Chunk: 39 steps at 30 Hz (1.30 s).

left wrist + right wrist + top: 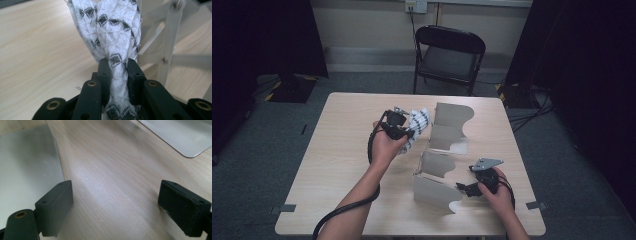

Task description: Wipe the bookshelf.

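Observation:
A white cloth with a black diamond pattern (419, 121) hangs bunched above the middle of the table. My left gripper (410, 134) is shut on it; in the left gripper view the cloth (112, 30) is pinched between the two black pads, with the left gripper (118, 71) raised off the wood. My right gripper (463, 189) rests low at the near right, beside a bent grey metal plate (434, 194). In the right gripper view the right gripper (115, 205) stands open over bare wood, with the plate (25, 170) next to its left pad.
A second bent metal stand (451, 126) sits behind the cloth, its bars (167, 45) close on the right in the left gripper view. The wooden table (337, 150) has bare room on its left half. A black folding chair (449, 55) stands beyond the far edge.

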### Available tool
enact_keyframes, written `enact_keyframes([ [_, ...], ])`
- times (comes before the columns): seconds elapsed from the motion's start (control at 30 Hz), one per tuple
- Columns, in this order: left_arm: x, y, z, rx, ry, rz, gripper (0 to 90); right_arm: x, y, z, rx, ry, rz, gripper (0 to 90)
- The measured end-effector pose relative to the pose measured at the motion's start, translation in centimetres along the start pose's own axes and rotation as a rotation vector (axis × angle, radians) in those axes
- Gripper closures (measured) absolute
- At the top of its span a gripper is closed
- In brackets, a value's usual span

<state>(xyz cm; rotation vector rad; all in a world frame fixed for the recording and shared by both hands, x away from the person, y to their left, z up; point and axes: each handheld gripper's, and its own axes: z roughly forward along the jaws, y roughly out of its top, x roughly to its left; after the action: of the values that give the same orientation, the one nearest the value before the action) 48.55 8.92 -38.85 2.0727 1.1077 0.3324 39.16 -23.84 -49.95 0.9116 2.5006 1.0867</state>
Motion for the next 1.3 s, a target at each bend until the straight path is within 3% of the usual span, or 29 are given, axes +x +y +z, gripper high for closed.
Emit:
enact_keyframes([
  [0.17,-0.7,2.1,-0.3,-0.030,0.007,0.013,76.3,0.0,0.0,0.0,0.000,0.000,0.000,12.1],
  [0.37,-2.3,4.3,-0.3,-0.046,0.011,0.073,76.0,0.0,0.0,0.0,0.001,0.000,0.000,12.1],
  [0.43,-2.5,4.3,0.1,-0.031,0.012,0.089,76.0,0.0,0.0,0.0,0.001,-0.001,-0.001,12.1],
  [0.57,-2.2,3.7,1.2,-0.016,0.018,0.075,76.0,0.0,0.0,0.0,0.000,-0.001,-0.002,12.1],
  [0.93,-2.1,2.3,3.4,0.029,0.011,0.091,75.9,0.0,0.0,0.0,-0.002,-0.001,-0.001,12.2],
  [1.03,-2.1,1.9,3.9,0.026,0.003,0.074,75.8,0.0,0.0,0.0,-0.002,-0.002,-0.002,12.4],
  [1.17,-2.0,1.9,3.9,0.025,0.005,0.070,75.8,0.0,0.0,0.0,-0.002,-0.004,-0.004,12.6],
  [1.3,-1.9,2.5,2.9,0.015,0.018,0.078,75.8,0.1,0.0,0.0,-0.001,-0.006,-0.003,12.7],
])
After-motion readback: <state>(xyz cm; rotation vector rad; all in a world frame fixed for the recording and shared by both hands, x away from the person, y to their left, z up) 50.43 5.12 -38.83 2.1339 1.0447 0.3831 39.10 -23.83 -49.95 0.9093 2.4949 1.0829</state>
